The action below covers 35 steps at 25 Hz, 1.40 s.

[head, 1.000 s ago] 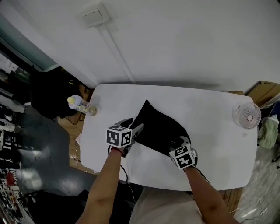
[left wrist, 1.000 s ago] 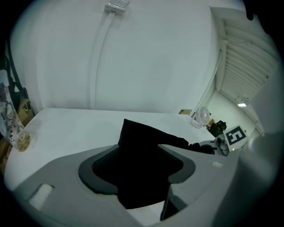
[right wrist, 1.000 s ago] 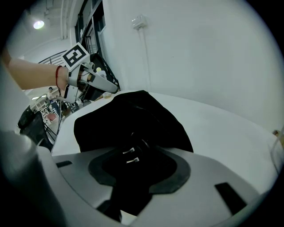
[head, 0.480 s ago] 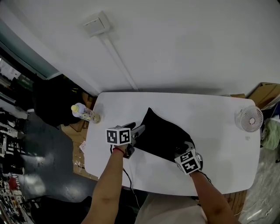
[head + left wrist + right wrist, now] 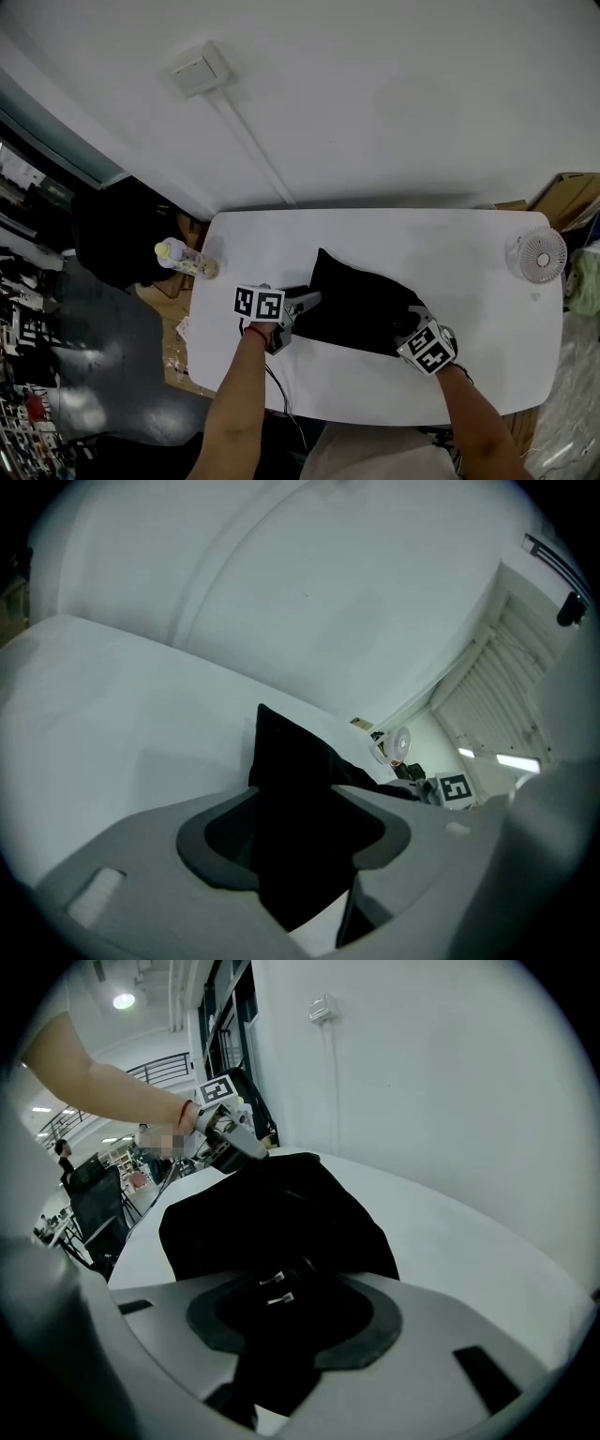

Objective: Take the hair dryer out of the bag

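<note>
The black bag (image 5: 361, 305) lies rumpled in the middle of the white counter (image 5: 469, 253), with one corner peaked up. The left tool (image 5: 309, 302) has the bag's left edge between its wide jaws, which are closing but not yet pinching it. The right tool (image 5: 411, 326) is clamped on the bag's bulky right end, where two metal prongs (image 5: 274, 1288) show; the hair dryer itself cannot be made out.

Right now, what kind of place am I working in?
Probably an indoor workshop or lab hall rather than a home: a plain white table set against a bare wall, a cardboard box beside it, and, in the right gripper view, an open area with railings and ceiling lights.
</note>
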### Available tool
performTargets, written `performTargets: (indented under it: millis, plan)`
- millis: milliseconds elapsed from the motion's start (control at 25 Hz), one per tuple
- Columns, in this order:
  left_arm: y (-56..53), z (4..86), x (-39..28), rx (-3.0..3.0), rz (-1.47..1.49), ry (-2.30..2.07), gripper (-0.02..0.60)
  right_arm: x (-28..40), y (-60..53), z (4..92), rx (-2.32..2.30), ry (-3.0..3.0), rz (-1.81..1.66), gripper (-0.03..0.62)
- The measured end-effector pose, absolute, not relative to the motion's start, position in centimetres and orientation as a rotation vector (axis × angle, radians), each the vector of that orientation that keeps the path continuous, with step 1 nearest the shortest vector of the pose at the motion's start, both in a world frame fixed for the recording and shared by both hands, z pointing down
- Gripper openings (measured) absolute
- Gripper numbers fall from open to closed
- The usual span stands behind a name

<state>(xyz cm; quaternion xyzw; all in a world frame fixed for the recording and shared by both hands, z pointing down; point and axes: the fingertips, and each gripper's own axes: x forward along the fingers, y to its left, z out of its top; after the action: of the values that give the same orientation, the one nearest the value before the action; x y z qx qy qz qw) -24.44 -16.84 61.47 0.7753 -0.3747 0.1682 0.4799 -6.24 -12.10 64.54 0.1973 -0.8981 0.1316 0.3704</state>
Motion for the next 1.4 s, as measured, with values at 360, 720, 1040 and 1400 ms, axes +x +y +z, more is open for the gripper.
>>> performTargets:
  millis: [360,720,1040,1400]
  plan:
    - [-17.0,60.5,-24.4,1.900,0.405,-0.951,0.032,-5.3,-12.3,64.6,0.480,-2.310,0.312,0.164]
    - [-17.3,60.5,-24.5,1.903,0.476,-1.055,0.023,-5.4,-12.3,64.4,0.487,-2.307,0.302,0.163]
    - [-16.6,61.0,-24.4,1.894,0.643,-1.200,0.020,-4.2,-11.9,64.3,0.500,-2.305,0.313,0.163]
    - [-16.6,61.4,-24.1,1.853,0.657,-1.246,0.020,-2.0,-11.3,63.9,0.521,-2.302,0.308,0.163]
